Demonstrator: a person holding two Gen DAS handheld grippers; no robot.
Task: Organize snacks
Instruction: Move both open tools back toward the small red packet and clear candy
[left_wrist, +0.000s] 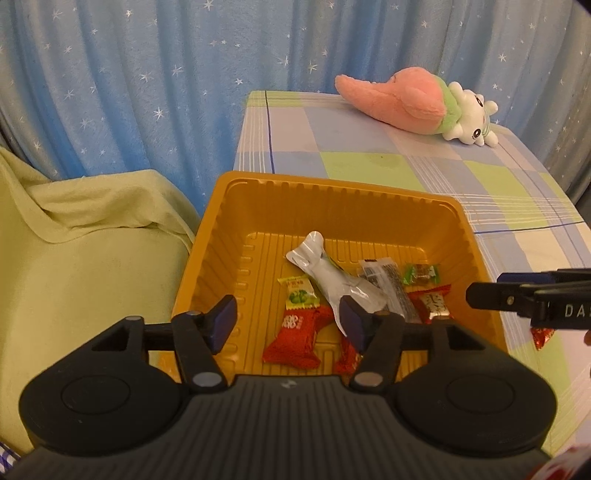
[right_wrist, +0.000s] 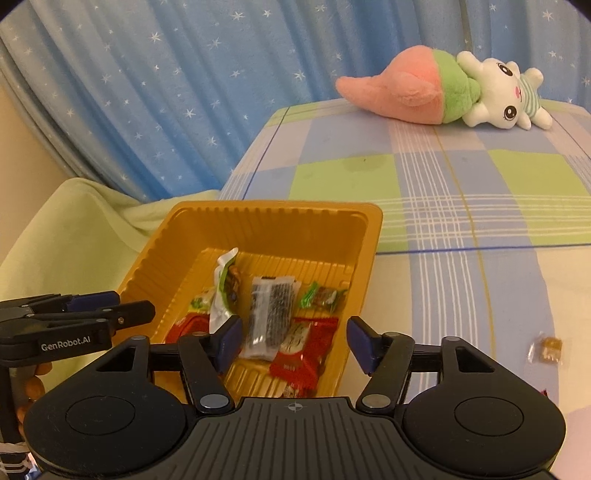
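An orange plastic tray (left_wrist: 332, 184) sits at the table's left edge. It holds several snacks: a white pouch (left_wrist: 332, 280), a red wrapper (left_wrist: 299, 332), a green-yellow packet (left_wrist: 299, 295), a dark bar (left_wrist: 388, 284) and a green candy (left_wrist: 421, 275). My left gripper (left_wrist: 287, 308) hovers open over the tray's near side with nothing between its pads. My right gripper (right_wrist: 294, 326) is open above the same tray (right_wrist: 277, 206), over the dark bar (right_wrist: 269, 314) and a red packet (right_wrist: 303, 350), gripping neither. A small clear-wrapped brown candy (right_wrist: 548, 349) lies on the cloth to the right.
A pink and white plush toy (right_wrist: 443, 88) lies at the far side of the checked tablecloth (right_wrist: 461, 184). A pale green blanket (left_wrist: 74, 240) covers a seat left of the table. A blue star-print curtain (left_wrist: 147, 74) hangs behind. A red-wrapped candy (left_wrist: 541, 336) lies outside the tray.
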